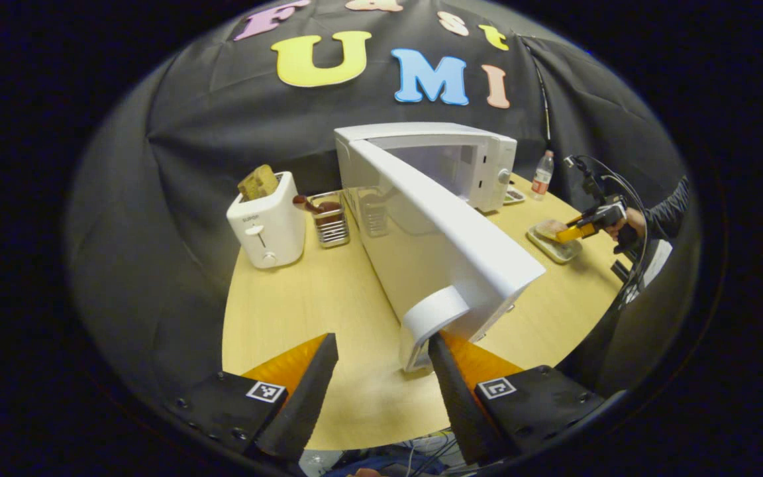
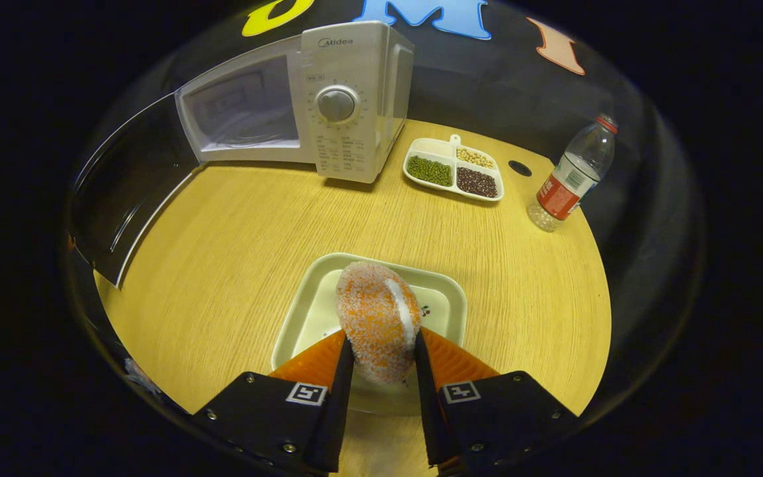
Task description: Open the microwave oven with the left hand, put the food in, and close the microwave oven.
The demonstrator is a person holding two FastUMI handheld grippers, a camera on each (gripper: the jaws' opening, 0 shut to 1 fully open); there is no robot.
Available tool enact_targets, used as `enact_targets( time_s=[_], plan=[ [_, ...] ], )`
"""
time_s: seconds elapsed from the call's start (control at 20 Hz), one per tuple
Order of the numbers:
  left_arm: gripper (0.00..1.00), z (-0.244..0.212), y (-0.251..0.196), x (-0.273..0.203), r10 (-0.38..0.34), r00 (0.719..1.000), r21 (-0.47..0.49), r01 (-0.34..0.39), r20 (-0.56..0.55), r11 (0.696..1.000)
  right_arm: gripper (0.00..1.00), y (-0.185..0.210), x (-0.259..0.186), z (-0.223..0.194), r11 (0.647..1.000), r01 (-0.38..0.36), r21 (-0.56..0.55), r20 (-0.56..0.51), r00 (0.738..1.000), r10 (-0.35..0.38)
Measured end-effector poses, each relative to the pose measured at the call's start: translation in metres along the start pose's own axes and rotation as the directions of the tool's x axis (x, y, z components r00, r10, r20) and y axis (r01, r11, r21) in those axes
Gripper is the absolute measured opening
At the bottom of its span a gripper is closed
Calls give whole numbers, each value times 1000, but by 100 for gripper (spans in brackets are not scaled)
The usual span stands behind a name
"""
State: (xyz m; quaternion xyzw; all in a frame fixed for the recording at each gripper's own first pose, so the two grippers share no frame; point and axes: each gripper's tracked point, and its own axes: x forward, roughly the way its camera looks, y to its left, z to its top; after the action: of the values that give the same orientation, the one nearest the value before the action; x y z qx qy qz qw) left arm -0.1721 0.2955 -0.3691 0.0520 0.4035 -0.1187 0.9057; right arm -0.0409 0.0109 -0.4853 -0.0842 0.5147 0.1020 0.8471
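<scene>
Food pinched between both fingers of right claw, over pale tray on desk. Microwave at desk's far side, door swung wide open to the left. Left claw released, fingers spread, right finger just beside door's round handle; contact unclear. Toaster with bread and wire rack left of microwave. Divided bean dish and bottle to its right.

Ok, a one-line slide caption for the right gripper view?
Right hand-held gripper grips the food over its tray, microwave door open.
</scene>
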Motion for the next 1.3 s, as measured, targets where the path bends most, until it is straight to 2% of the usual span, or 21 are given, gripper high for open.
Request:
enact_targets(
  time_s=[0.15,0.2,0.35,0.5,0.55,0.7,0.8,0.9,1.1,1.3],
  plan=[
    [92,6,4,-29,116,990,-93,-109,79,990,48,3,-12,8,999,-9,-35,29,1000,10],
    [95,11,4,-40,155,982,-135,-141,106,981,48,6,-18,12,999,-13,-47,43,999,15],
    [96,16,-15,-67,217,961,-274,-166,170,947,48,12,-37,26,995,-8,-104,95,995,18],
    [99,49,-32,-93,309,913,-346,-209,266,915,49,20,-53,47,983,10,-182,162,987,20],
    [97,65,-39,-98,333,894,-358,-218,300,908,49,25,-58,54,978,15,-207,185,983,24],
    [97,119,-72,-103,346,853,-338,-217,390,916,48,38,-75,84,957,44,-286,275,961,38],
    [95,154,-92,-106,338,831,-302,-217,442,928,49,46,-87,108,934,86,-346,350,936,44],
    [95,185,-116,-108,305,826,-261,-199,475,945,49,57,-97,130,904,131,-406,419,906,57],
    [96,238,-158,-114,232,806,-177,-160,545,971,48,83,-106,156,837,200,-509,493,865,93],
    [96,262,-168,-133,236,777,-151,-181,584,972,48,114,-100,179,740,268,-617,540,828,150]
  ],
)
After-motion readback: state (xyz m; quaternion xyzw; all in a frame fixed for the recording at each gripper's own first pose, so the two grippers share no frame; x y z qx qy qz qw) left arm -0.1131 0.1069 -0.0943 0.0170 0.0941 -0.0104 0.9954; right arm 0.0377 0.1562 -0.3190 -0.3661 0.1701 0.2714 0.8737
